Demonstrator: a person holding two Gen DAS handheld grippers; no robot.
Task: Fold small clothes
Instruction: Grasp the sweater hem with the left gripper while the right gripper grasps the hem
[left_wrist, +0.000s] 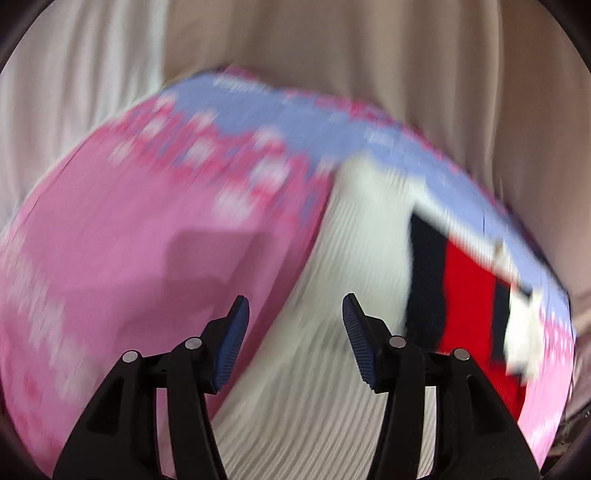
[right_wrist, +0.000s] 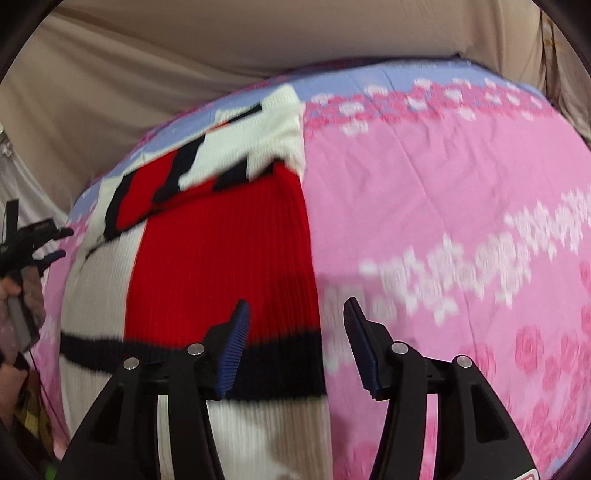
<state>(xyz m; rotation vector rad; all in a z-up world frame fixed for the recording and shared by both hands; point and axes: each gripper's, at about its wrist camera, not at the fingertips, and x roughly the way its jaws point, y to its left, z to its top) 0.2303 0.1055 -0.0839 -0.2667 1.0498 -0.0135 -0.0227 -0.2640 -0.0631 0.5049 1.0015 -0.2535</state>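
pink floral sheet (right_wrist: 424, 192) w/ blue border | beige curtain (right_wrist: 184, 48) behind | both views blurry

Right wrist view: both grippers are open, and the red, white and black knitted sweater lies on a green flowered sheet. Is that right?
Not quite. The sheet is pink with a flower print and a pale blue border, not green, as the right wrist view shows. The rest holds: the sweater lies on it, and the right gripper and left gripper are both open and empty.
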